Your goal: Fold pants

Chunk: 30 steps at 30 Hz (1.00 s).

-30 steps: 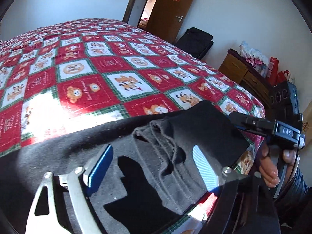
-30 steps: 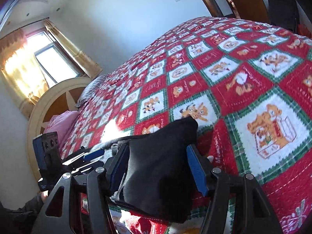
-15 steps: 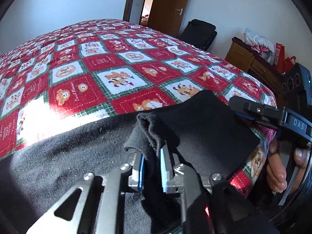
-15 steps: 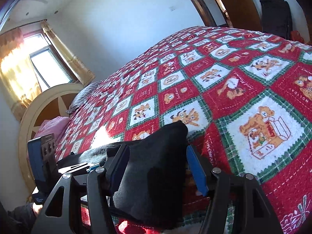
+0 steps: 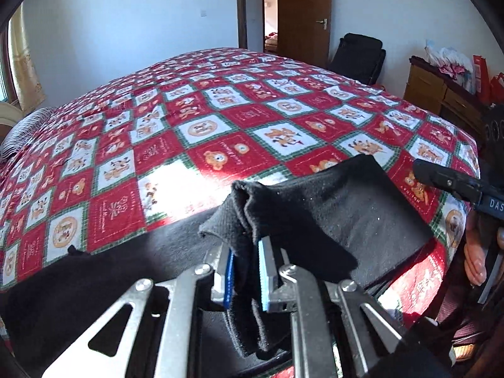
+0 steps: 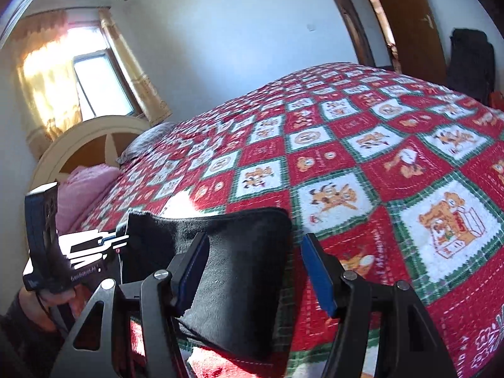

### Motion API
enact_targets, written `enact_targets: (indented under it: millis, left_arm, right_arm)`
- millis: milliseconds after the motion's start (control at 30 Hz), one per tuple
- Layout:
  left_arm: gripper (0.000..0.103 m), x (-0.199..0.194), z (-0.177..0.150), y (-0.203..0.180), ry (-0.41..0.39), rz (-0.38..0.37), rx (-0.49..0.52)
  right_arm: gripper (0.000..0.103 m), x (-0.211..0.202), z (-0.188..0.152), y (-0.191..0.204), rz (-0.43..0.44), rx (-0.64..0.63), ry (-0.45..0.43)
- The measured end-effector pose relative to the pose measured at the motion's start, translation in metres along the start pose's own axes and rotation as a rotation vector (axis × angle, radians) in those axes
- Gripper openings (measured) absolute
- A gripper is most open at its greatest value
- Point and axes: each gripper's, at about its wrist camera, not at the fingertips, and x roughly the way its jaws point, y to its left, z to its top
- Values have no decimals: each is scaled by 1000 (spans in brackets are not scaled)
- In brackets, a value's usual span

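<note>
Black pants (image 5: 340, 208) lie along the near edge of the bed, on a red checked bedspread (image 5: 220, 119). My left gripper (image 5: 245, 271) is shut on a bunched fold of the pants' cloth and holds it raised above the bed. In the right wrist view my right gripper (image 6: 252, 271) is open, its fingers astride the corner of the pants (image 6: 239, 271), the cloth resting against the left finger. The left gripper's body (image 6: 50, 252) shows at the left of that view; the right gripper's body (image 5: 466, 186) shows at the right of the left wrist view.
A wooden dresser (image 5: 441, 88) with bags stands to the right of the bed. A black chair (image 5: 359, 56) and a brown door (image 5: 302, 15) are at the far wall. A pink pillow (image 6: 82, 189) and a headboard (image 6: 85, 138) are at the bed's left end, under a window.
My left gripper was open over the folds one second ago; it closed on the cloth and has lifted it. The right gripper has stayed open around the pants' corner.
</note>
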Motion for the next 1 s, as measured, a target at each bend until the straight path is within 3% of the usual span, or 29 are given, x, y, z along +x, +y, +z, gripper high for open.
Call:
enact_targets:
  millis: [200,400,1000]
  left_arm:
    - [14,-2,-19,21,-1,98,-26]
    - [14,-6,-25,48,-23,147,-90]
    - [14,-5,-42,73,10,192,-127]
  right_arm:
    - [62,3,-12,40,51,-168,21]
    - [62,10,-28,66,117,-271,68]
    - [62,26,-37,73,101,-309,145]
